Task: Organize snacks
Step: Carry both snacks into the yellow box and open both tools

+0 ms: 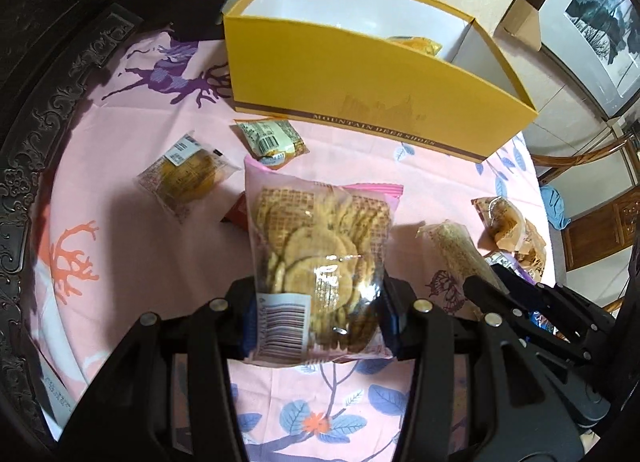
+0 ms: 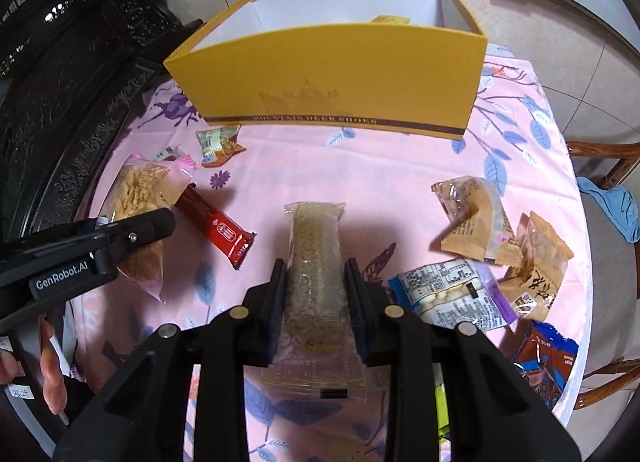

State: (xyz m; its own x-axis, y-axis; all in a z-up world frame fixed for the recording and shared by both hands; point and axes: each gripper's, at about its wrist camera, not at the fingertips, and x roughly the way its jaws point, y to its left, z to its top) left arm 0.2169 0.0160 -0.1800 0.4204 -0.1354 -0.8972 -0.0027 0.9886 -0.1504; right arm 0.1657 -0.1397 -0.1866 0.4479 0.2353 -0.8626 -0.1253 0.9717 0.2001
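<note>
My left gripper [image 1: 316,302] is shut on a pink-edged bag of round crackers [image 1: 320,246], held above the pink tablecloth. The same bag shows at the left of the right wrist view [image 2: 140,198]. My right gripper [image 2: 316,286] is shut on a long clear packet of sesame bar [image 2: 316,258], also seen in the left wrist view [image 1: 456,250]. An open yellow box [image 1: 360,86] [image 2: 332,74] stands at the far side of the table with one yellow packet [image 1: 416,44] inside.
Loose snacks lie on the cloth: a red bar [image 2: 216,226], a small orange packet [image 2: 218,144], a clear cookie packet [image 1: 184,178], brown paper packets [image 2: 476,218], a white-blue packet [image 2: 452,294]. A dark carved cabinet [image 2: 60,62] is at left, a wooden chair [image 2: 608,166] at right.
</note>
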